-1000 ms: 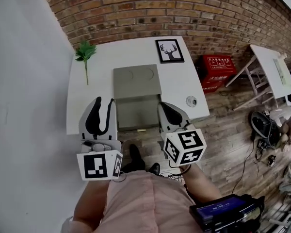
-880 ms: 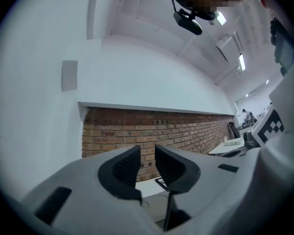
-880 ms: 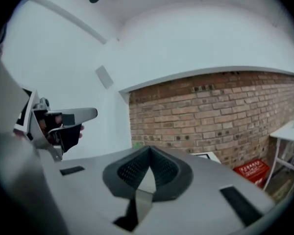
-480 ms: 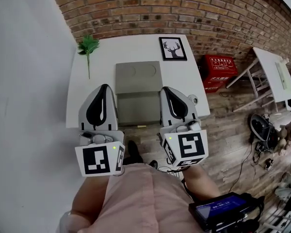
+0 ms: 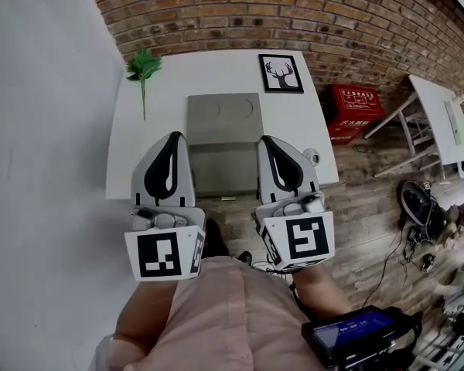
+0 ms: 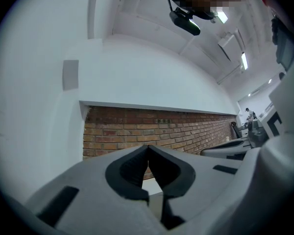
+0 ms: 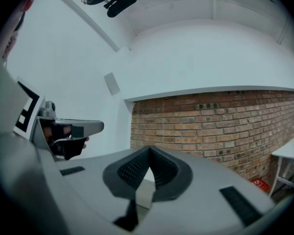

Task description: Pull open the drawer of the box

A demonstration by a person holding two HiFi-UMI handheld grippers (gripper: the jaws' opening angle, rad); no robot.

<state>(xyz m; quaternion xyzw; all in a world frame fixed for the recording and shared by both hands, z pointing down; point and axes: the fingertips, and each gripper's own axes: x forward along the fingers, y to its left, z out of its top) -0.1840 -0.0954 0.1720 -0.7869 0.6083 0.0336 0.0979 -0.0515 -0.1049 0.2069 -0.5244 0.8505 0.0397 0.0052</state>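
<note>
Box (image 5: 223, 119) on white table (image 5: 298, 134); left gripper (image 5: 173, 137) and right gripper (image 5: 265, 140) held either side, jaws pressed together, empty.

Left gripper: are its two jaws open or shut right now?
Shut. The left gripper shows its jaw tips touching in the left gripper view, with nothing held between them.

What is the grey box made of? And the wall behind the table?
The grey box looks like matte painted wood or board, though it could be metal: its faces are flat and dull, with no shine. The wall is bare red brick, with pale mortar lines showing.
</note>
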